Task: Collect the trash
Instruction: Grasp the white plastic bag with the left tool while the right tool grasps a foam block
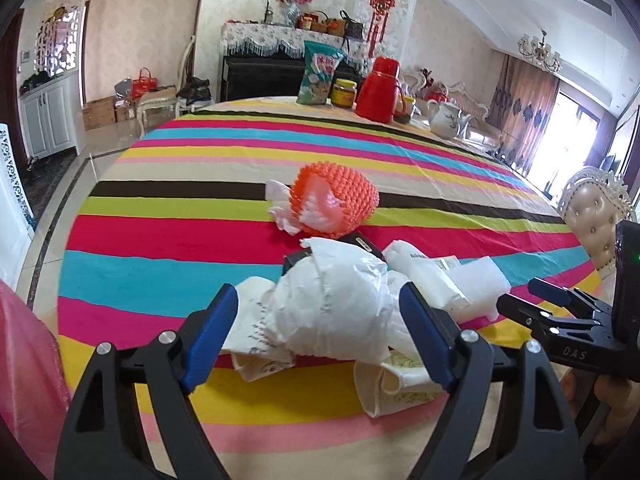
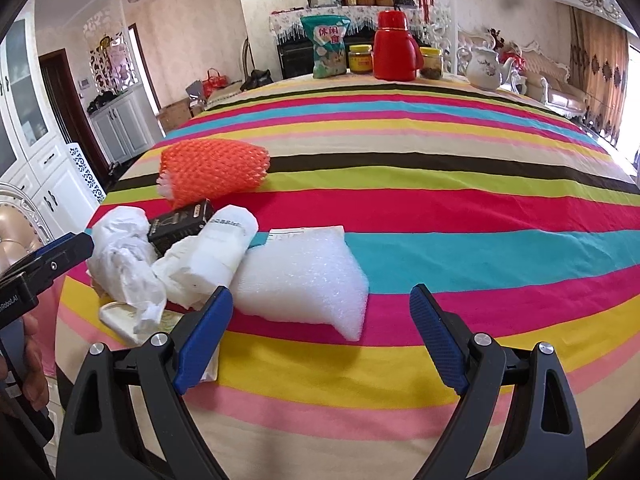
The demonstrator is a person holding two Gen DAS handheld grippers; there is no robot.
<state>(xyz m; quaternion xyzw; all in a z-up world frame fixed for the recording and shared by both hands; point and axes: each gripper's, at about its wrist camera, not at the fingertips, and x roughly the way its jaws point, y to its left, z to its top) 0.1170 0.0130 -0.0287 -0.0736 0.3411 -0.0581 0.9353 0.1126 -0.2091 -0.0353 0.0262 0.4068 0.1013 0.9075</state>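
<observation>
Left wrist view: we see the left gripper (image 1: 320,332) with jaws spread wide, blue pads on either side of a crumpled white paper wad (image 1: 332,312), not clearly pressing it, so nothing gripped. The wad lies on the striped tablecloth (image 1: 160,240) near the table's front edge, on top of flattened printed paper (image 1: 396,388). Just behind it sit a black box (image 1: 294,261) and an orange foam net sleeve (image 1: 340,200) stuffed with tissue. The right gripper (image 1: 536,300) pokes in from the right by the white foam sheet (image 1: 480,284). Right wrist view: we see the right gripper (image 2: 320,336) open wide and empty, hovering above the cloth, the white foam sheet (image 2: 304,280) just ahead between the fingers. A wrapped white packet (image 2: 216,248) touches the foam's left side; the left gripper's (image 2: 60,256) fingers reach in beside the wad (image 2: 120,256).
</observation>
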